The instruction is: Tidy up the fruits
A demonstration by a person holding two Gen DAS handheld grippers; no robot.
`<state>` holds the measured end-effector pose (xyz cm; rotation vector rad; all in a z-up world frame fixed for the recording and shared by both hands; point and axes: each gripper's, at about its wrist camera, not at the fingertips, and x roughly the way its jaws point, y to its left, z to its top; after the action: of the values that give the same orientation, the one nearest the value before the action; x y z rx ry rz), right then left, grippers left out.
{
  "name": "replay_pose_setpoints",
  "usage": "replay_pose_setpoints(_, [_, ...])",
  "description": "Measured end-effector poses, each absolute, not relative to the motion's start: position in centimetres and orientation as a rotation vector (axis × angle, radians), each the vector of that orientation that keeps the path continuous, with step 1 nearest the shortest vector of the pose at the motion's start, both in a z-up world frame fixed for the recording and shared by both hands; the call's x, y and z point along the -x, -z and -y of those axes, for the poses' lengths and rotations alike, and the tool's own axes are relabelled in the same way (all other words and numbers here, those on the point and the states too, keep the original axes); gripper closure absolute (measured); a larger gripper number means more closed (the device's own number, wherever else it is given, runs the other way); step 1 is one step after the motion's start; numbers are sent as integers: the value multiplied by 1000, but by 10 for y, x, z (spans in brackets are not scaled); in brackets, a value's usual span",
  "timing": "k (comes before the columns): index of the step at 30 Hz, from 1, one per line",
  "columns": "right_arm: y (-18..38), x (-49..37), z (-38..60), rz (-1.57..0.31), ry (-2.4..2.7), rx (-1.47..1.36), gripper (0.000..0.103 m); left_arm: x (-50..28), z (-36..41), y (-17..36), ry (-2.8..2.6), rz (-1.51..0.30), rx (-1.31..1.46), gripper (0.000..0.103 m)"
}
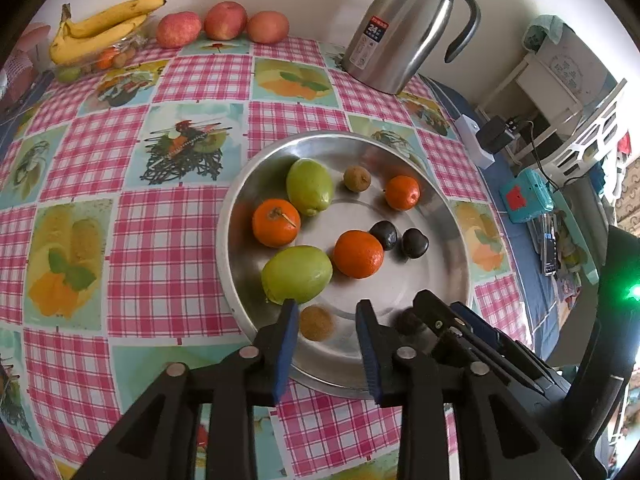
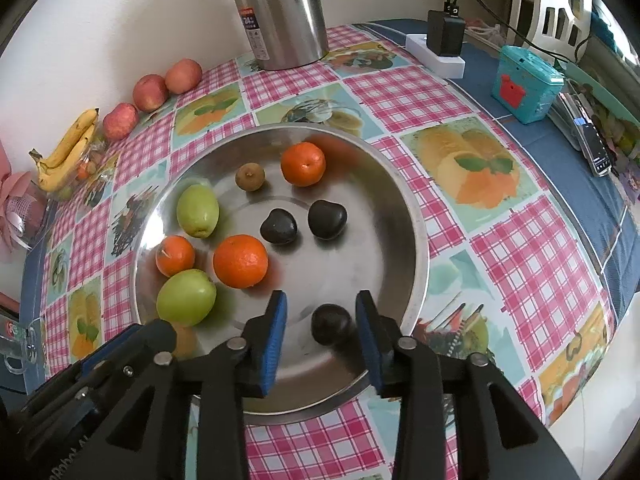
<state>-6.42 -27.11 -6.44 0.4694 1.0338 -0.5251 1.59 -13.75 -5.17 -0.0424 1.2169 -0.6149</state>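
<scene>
A round steel tray (image 1: 448,216) (image 2: 400,208) holds three oranges (image 1: 358,254), two green fruits (image 1: 297,275), dark plums (image 1: 415,243) and small brown fruits (image 1: 357,178). My left gripper (image 1: 328,312) is open over the tray's near rim, with a brown fruit (image 1: 317,323) lying between its fingers. My right gripper (image 2: 322,304) is open beside it, with a dark plum (image 2: 331,325) lying between its fingers, close to the right pad. Its black body shows in the left wrist view (image 1: 472,332).
A steel thermos jug (image 1: 404,28) (image 2: 280,12) stands at the back. Bananas (image 1: 100,28) and three apples (image 1: 224,20) line the wall on the left. A power strip (image 2: 436,56), a teal box (image 2: 526,84) and a phone lie at the right.
</scene>
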Motion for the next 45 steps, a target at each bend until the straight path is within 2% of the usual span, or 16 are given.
replay_pose_setpoints(2, [63, 65, 272, -1026, 532, -472, 65, -17, 136, 52, 608, -1218, 48, 60])
replay_pose_setpoints(6, [62, 65, 273, -1020, 534, -472, 63, -18, 132, 51, 602, -1216, 57, 58])
replay_pose_setpoints(10, [61, 65, 272, -1014, 530, -467, 63, -20, 128, 48, 578, -1202, 64, 48])
replay_pose_setpoints(15, [61, 63, 269, -1004, 511, -468, 63, -28, 116, 48, 503, -1184, 68, 40])
replay_pose_setpoints(21, [61, 60, 264, -1005, 491, -446, 63, -39, 96, 52, 339, -1148, 30, 19])
replay_pose_setpoints(25, [61, 57, 259, -1007, 467, -427, 48, -45, 80, 51, 241, -1103, -1, 6])
replay_pose_setpoints(26, [61, 56, 257, -1006, 462, -422, 47, -46, 77, 50, 223, -1094, -9, 1])
replay_pose_setpoints(30, [60, 53, 252, -1004, 446, -392, 30, -48, 70, 47, 160, -1054, -61, 0])
replay_pose_setpoints(36, [58, 50, 247, -994, 433, -365, 14, -51, 70, 52, 165, -1066, -82, 0])
replay_pose_setpoints(41, [57, 50, 245, -984, 421, -352, 7, -53, 77, 53, 93, -1069, -156, 0])
replay_pose_setpoints(45, [58, 51, 244, -987, 414, -353, 7, -48, 76, 52, 100, -1051, -151, 0])
